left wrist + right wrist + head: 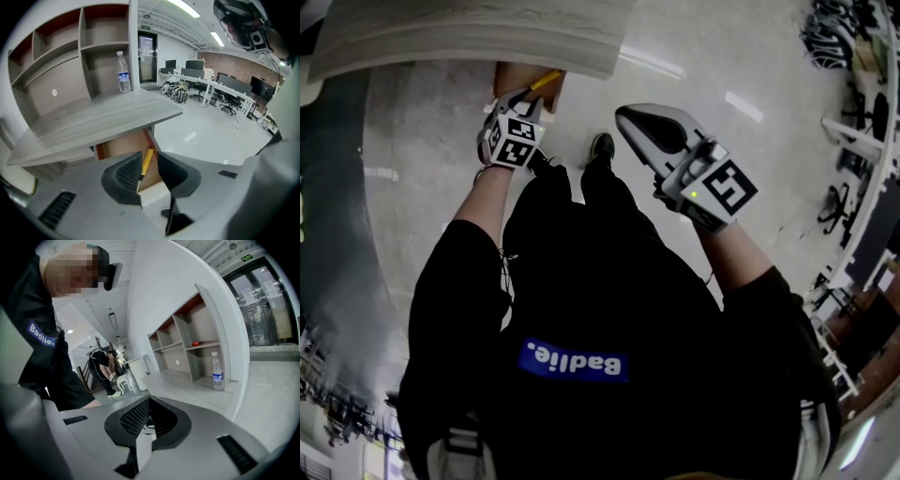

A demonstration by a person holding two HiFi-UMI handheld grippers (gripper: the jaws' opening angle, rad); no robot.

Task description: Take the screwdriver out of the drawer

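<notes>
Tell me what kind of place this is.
Most likely an open-plan office or lab: rows of desks with monitors and rolling chairs on a shiny floor, plus a shelved grey desk with a water bottle on it.

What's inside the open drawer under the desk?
In the drawer a yellow screwdriver lies along the right wall; nothing else shows. The left tongs cover its front, the desk top its back.

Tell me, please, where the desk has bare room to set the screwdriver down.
The grey wood-grain desktop is bare from the shelves to its front edge, left of the clear water bottle. The open drawer below is crowded: yellow-handled screwdriver and the open left gripper.
</notes>
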